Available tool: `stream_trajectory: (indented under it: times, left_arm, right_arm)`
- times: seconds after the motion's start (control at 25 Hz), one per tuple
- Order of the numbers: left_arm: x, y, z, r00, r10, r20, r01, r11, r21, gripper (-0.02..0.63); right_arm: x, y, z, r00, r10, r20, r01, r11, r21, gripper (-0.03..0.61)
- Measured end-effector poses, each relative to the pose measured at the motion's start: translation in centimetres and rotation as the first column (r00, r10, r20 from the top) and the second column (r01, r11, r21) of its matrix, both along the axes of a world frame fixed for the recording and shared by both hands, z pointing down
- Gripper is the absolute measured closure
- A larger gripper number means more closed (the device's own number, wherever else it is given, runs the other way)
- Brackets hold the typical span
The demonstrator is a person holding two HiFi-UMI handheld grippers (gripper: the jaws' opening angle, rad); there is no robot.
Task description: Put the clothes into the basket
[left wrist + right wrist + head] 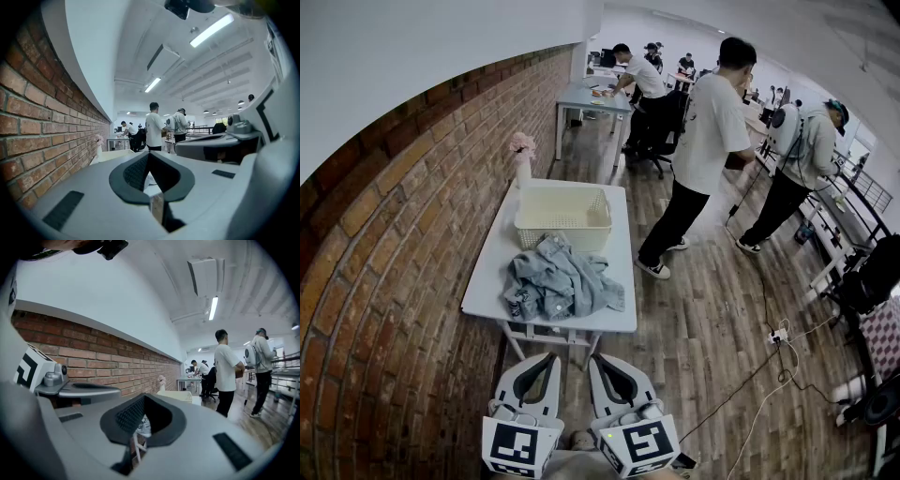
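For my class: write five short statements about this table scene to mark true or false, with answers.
1. The denim garment lies on the table, on the basket's near side. True.
2. The basket already holds clothes. False: it looks empty.
3. The left tongs and right tongs are both shut, holding nothing. True.
4. The pink flowers stand right of the basket. False: at its far left corner, by the brick wall.
5. The tongs touch the garment. False: they are short of the table.

Bright, even light falls from ceiling tube lamps (212, 30), leaving only soft shadow beneath the counter (621, 267). Both gripper views bulge, corners black, near jaws soft.
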State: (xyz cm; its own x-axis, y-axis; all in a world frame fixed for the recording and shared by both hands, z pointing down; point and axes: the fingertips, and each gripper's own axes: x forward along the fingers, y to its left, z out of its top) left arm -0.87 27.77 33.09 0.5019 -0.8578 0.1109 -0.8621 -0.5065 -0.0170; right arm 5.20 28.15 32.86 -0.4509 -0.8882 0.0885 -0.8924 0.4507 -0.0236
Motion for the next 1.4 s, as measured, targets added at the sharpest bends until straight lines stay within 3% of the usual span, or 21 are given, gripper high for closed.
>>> stream_trajectory:
  times: [0.48, 0.8, 1.4]
  left_arm:
    - [0.7, -1.3, 0.4, 0.999, -0.032, 0.012, 0.032, 0.999, 0.005, 0.606]
    - [0.8, -1.8, 1.7, 0.995, -0.096, -0.008, 0.096, 0.995, -0.019, 0.606]
    - [1.1, -2.6, 2.0, 0.994, -0.105, -0.001, 0.105, 0.994, -0.022, 0.606]
  right_arm:
    - [1.4, -1.5, 0.2, 1.000, -0.007, 0.015, 0.007, 1.000, 0.003, 0.577]
    - [3.4, -2.1, 1.2, 0.999, -0.024, 0.032, 0.024, 1.000, -0.015, 0.575]
    - [3.8, -2.8, 1.6, 0.999, -0.036, 0.028, 0.036, 0.999, -0.012, 0.575]
